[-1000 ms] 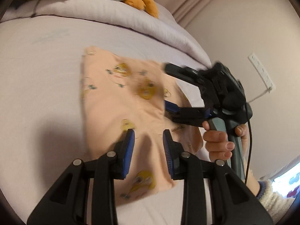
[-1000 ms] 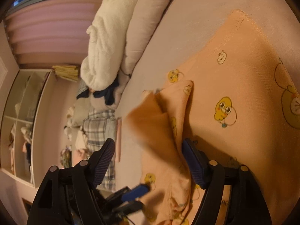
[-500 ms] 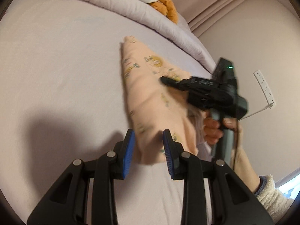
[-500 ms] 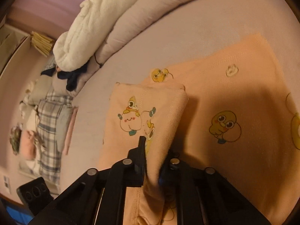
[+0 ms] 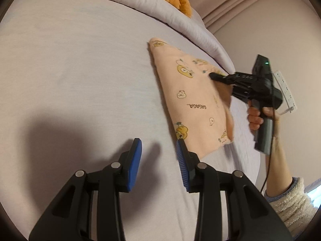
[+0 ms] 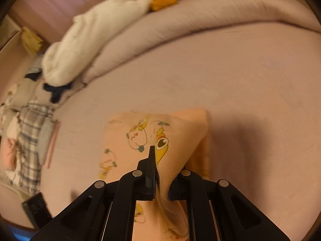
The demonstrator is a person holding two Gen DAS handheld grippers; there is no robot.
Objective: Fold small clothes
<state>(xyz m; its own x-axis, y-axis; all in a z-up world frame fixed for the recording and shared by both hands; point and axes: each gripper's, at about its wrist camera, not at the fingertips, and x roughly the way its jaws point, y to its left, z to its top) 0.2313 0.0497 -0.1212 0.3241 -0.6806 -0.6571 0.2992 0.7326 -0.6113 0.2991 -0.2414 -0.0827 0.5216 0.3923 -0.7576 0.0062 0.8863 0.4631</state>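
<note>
A small peach garment [image 5: 192, 104] printed with cartoon animals lies folded over on the lilac bed sheet [image 5: 80, 70]. My right gripper [image 6: 162, 180] is shut on a fold of the garment [image 6: 140, 138] and lifts that edge off the sheet. In the left wrist view the right gripper [image 5: 222, 78] shows at the garment's far right edge, held by a hand. My left gripper [image 5: 158, 166] is open and empty, just left of the garment's near corner, above the sheet.
A rolled lilac duvet [image 5: 140, 2] and a white and orange plush toy [image 6: 112, 26] lie along the back of the bed. A heap of plaid and other clothes [image 6: 28, 132] sits at the left. A power strip [image 5: 284, 90] hangs on the right wall.
My left gripper has let go of the garment and moved off to its left. My right gripper closed on the cloth and carried the fold over, narrowing the garment.
</note>
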